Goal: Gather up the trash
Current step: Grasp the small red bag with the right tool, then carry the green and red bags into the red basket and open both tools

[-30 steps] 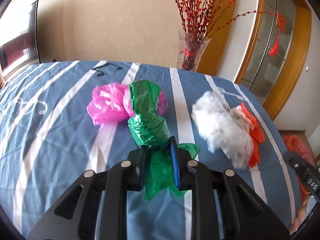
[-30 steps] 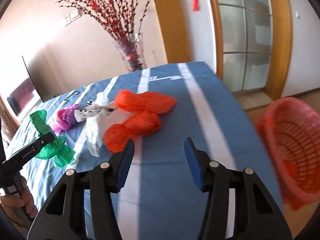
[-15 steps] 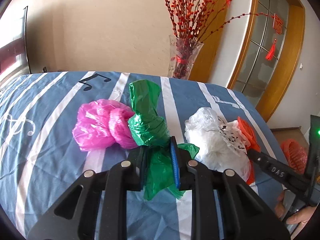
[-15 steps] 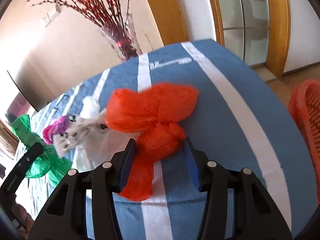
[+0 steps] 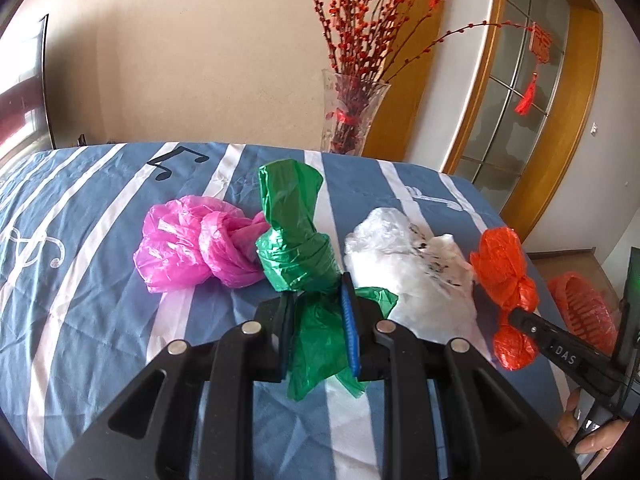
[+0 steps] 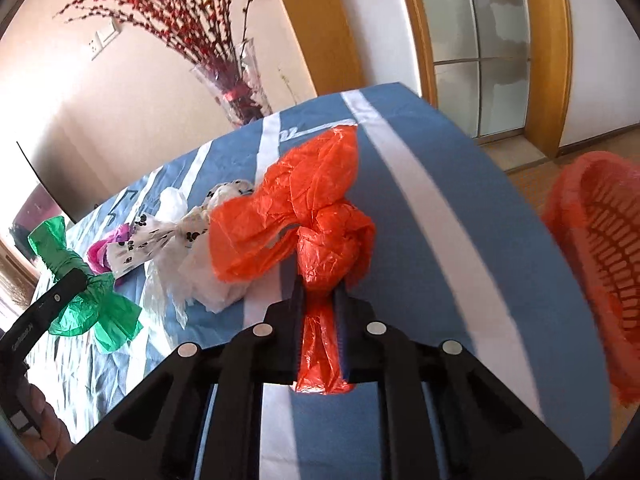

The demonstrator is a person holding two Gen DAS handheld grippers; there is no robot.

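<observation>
Both tongs on knotted bags, basket waiting on the right.

Your left tongs point(image 5: 316, 320) are clamped on the crumpled green plastic bag point(image 5: 296, 248); your right tongs point(image 6: 320, 300) are closing on the knotted orange plastic bag point(image 6: 304, 216), pinched below its knot. Both look feather-light, soft and slippery, so the twisted neck is the best hold. They sit over the blue striped bed point(image 6: 460, 216), with the orange plastic basket point(image 6: 600, 248) beside it.
</observation>
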